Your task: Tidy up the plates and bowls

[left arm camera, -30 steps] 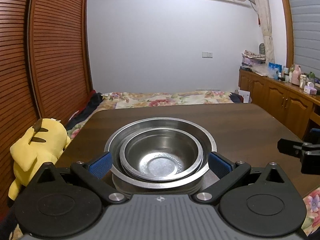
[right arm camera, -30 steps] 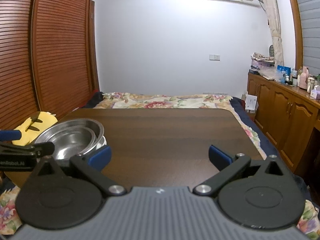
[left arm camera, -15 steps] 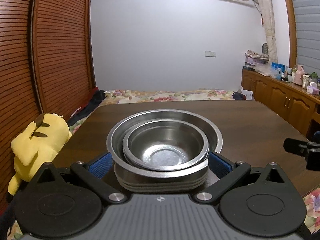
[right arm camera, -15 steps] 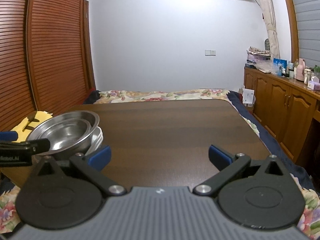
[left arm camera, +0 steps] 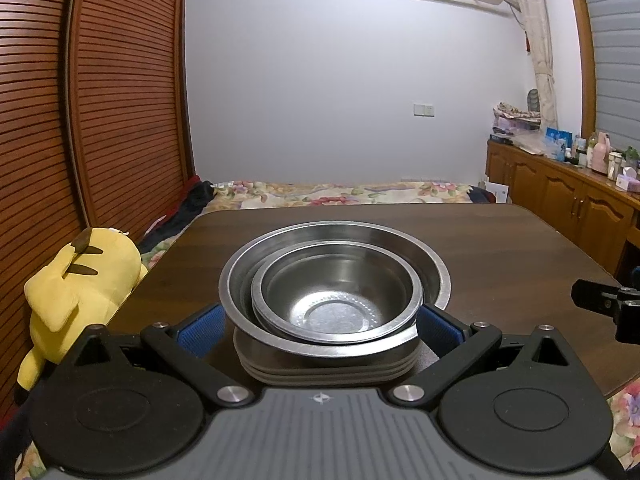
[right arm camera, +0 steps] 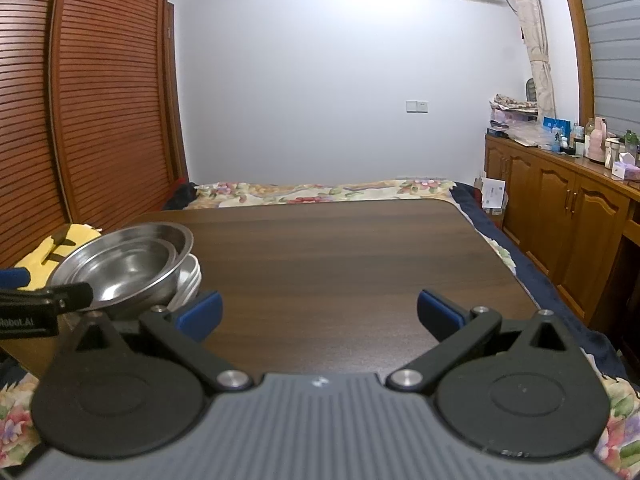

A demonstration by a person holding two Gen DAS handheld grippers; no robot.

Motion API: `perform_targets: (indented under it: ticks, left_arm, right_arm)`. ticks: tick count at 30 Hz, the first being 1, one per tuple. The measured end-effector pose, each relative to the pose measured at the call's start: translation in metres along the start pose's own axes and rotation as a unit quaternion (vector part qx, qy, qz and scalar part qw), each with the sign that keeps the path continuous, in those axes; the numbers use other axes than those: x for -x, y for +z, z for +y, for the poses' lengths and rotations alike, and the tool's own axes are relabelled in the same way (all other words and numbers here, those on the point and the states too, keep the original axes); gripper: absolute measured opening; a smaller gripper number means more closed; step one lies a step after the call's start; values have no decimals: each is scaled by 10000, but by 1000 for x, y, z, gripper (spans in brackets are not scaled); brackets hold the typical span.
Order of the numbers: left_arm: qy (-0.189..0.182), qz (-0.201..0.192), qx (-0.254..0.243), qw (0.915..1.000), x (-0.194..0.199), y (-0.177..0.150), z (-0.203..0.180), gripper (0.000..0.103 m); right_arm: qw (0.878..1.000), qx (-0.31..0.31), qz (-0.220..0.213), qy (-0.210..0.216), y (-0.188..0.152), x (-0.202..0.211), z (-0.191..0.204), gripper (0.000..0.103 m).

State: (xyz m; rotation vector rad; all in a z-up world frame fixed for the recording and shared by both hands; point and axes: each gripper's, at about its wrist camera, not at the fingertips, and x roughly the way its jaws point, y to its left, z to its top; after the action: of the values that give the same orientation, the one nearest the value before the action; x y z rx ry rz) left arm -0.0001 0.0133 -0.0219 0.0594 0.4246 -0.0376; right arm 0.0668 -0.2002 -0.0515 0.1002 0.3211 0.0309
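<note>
We see a small steel bowl (left arm camera: 336, 296) nested inside a larger steel bowl (left arm camera: 434, 276), both sitting on a stack of pale plates (left arm camera: 328, 370) near the left of the dark wooden table (right arm camera: 340, 248). Our left gripper (left arm camera: 320, 322) spreads wide with its blue pads flanking the stack; whether they touch it, we cannot tell. Our right gripper (right arm camera: 320, 312) gapes wide over bare wood, holding nothing. A yellow plush toy (left arm camera: 76, 280) lies beside the table, with a floral bedspread (right arm camera: 320, 192) beyond.

The plates (left arm camera: 326, 372) under the steel bowls (left arm camera: 334, 300) are mostly covered, only stacked edges are seen. The small bottles (right arm camera: 600, 142) on the cabinet (right arm camera: 560, 216) cannot be told apart.
</note>
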Motion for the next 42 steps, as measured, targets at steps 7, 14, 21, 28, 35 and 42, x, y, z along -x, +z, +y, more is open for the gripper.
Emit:
perform_targets:
  ticks: [7,14,21,28,35,42]
  left_arm:
    - [-2,-2,-1,10000,-1,0,1,103]
    - [-1,-8,-14,10000,-1,0,2,103]
    - [-4,-13,-11,10000,-1,1,3,103]
    - [9,-1,-14,10000,-1,1,3,103]
    - [13,-8,-15,10000,-2,1,2,103]
    - [24,-12,-8,10000,-3,1,3,103]
  right_arm:
    - [10000,-4,2,0,-1,0,-1,103]
    - [10000,8,1,1,0,-1,-1,103]
    - [10000,2,6,2,0,-1,-2,103]
    - [10000,-17,23,13,0,-1,-3,103]
    - [10000,-27,20,21,0,-2,-3,103]
    - [10000,-8,22,27,-1,-2,-3,103]
